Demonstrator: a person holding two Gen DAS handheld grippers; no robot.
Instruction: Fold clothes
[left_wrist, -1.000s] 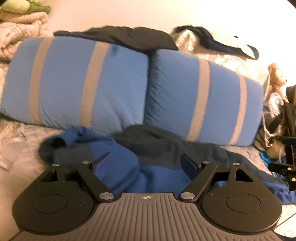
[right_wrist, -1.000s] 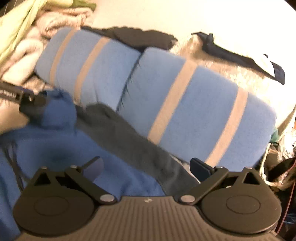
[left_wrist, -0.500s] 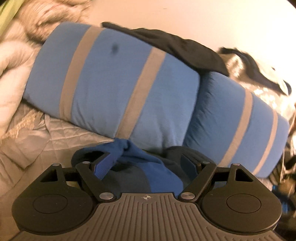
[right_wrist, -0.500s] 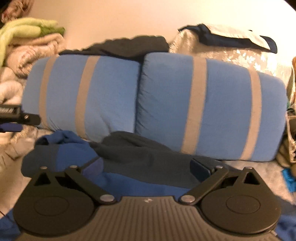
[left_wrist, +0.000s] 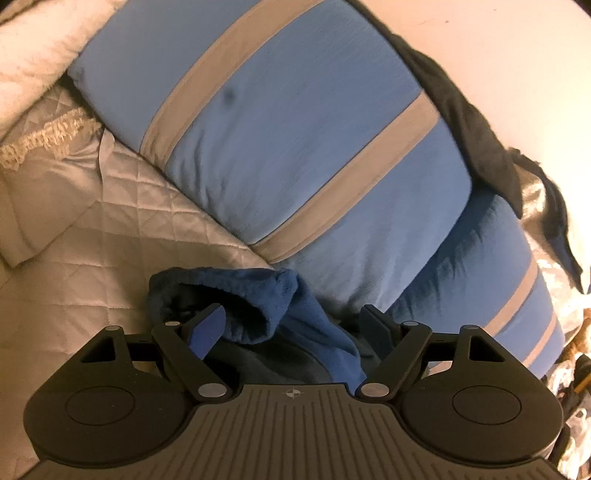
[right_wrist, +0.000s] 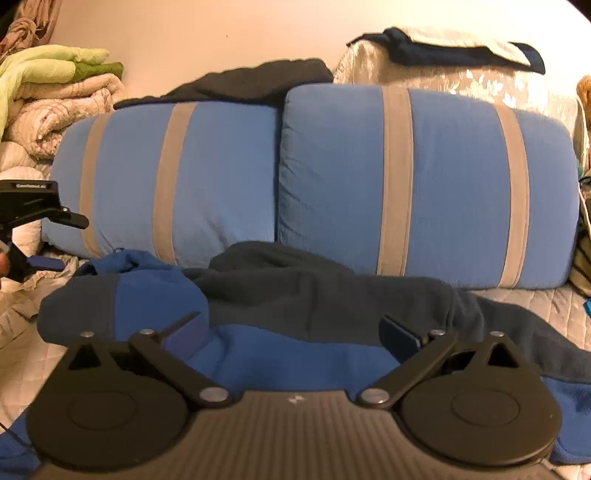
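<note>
Item: blue fleece garment (right_wrist: 295, 354), crumpled across lower centre, against the striped pillows (right_wrist: 424, 177). My left claw (left_wrist: 295, 325) — wide, cuff between its fingers, ungripped. My right claw (right_wrist: 295, 332) — wide, empty. Step: seizing edges. Next: close on the cuff, spread flat.

The fleece garment (right_wrist: 295, 354) is royal blue with dark navy panels. Two pillows (right_wrist: 443, 184) are light blue, each crossed by grey stripes. The bed cover (left_wrist: 92, 258) is beige, quilted in diamonds. A folded blanket (right_wrist: 55, 66) is lime green.
</note>
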